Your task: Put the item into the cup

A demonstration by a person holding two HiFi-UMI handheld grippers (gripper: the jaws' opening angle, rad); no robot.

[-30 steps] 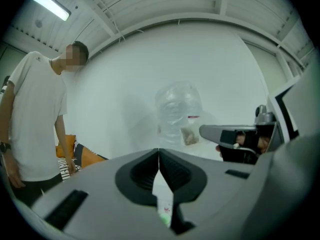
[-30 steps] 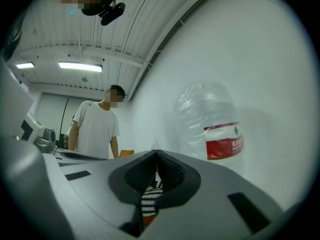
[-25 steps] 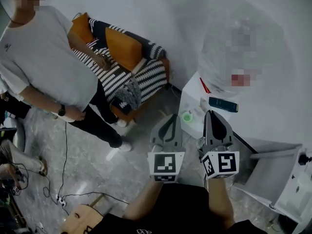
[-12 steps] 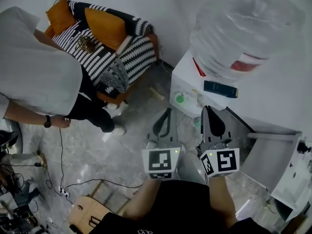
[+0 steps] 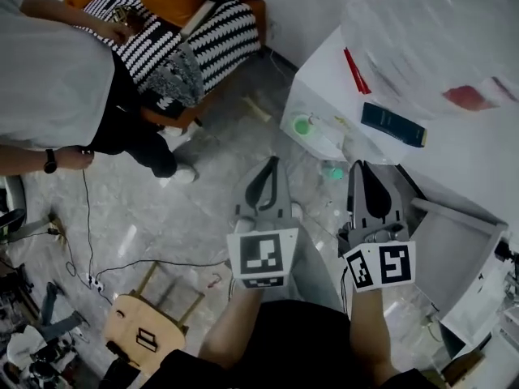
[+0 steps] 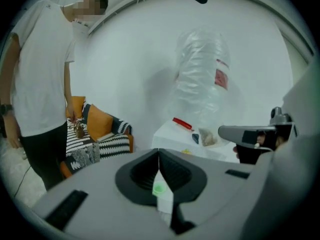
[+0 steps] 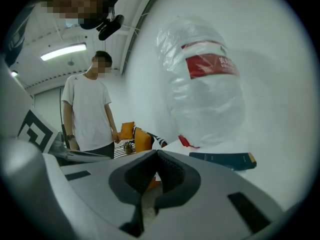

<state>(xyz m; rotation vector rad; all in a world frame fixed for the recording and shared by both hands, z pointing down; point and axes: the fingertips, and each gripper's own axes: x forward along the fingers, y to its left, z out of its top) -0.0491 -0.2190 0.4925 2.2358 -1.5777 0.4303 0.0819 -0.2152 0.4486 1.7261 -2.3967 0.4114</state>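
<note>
a: what has changed across the last second?

b: the head view has swung toward the white stand (image 5: pixel 324 83), which now fills the upper right together with its large water bottle (image 5: pixel 430 39). the standing person (image 5: pixel 49 79) has slid toward the left edge. the left claw (image 5: pixel 269 164) and the right claw (image 5: pixel 362 168) sit side by side as before, low in front of the body.

a: state of the jaws?

b: each claw's own view shows its two jaws pressed together, tip to tip, with nothing clamped between them.

a: and the task's things?

b: a clear cup (image 5: pixel 304 126) with something green in it seems to stand at the stand's near edge. it is ahead of both claws, between their lines of reach, and touches neither. a small teal thing (image 5: pixel 332 171) lies just ahead and left of the right claw's tip, and a dark box (image 5: pixel 393 125) lies further ahead of that claw. which piece is the item cannot be told.

a: meaning for the task?

b: judged as approach only. no item is held, so one claw must first part its jaws and pick one up.
</note>
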